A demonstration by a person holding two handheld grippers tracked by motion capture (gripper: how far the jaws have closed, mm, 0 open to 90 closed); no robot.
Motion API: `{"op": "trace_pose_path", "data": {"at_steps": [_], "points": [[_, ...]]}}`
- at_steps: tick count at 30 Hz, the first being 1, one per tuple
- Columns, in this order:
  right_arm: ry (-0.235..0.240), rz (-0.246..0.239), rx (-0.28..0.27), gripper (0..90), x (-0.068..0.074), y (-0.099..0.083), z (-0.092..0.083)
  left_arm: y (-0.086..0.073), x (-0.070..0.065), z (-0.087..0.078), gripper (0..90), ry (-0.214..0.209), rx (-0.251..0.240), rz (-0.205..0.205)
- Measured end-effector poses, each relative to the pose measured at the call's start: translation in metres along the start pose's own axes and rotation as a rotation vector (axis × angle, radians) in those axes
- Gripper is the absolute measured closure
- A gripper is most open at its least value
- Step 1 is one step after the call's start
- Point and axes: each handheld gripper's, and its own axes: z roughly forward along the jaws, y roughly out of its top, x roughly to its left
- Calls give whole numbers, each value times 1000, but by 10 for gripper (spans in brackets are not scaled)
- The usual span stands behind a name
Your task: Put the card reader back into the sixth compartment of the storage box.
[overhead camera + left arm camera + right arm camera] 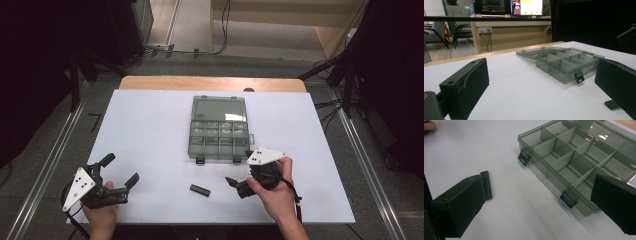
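One small black bar [200, 190] lies on the desk [150, 130] just beside the right tool [239, 186], jaws apart; left tool [120, 172] likewise spread. One open compartment box [219, 131] sits beyond.

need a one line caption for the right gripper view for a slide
Open right gripper hovers over the white table, between a small black rectangular block and an open, smoky-grey transparent plastic compartment box.

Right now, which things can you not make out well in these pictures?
- Black bar: in the right gripper view its near end sits behind the left jaw; in the left gripper view the right jaw covers most of it.
- Box: whether its compartments hold anything is too small to tell in the high view.
- Right gripper: in the high view the hand covers its body.
- Lid: cut off by the top edge.
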Motion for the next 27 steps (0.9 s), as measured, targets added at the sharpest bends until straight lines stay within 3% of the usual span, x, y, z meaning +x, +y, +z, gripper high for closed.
{"op": "trace_pose_path", "data": {"at_steps": [27], "points": [[70,-35,57,0,21,10,24,0,0,0,0,1,-1,3]]}}
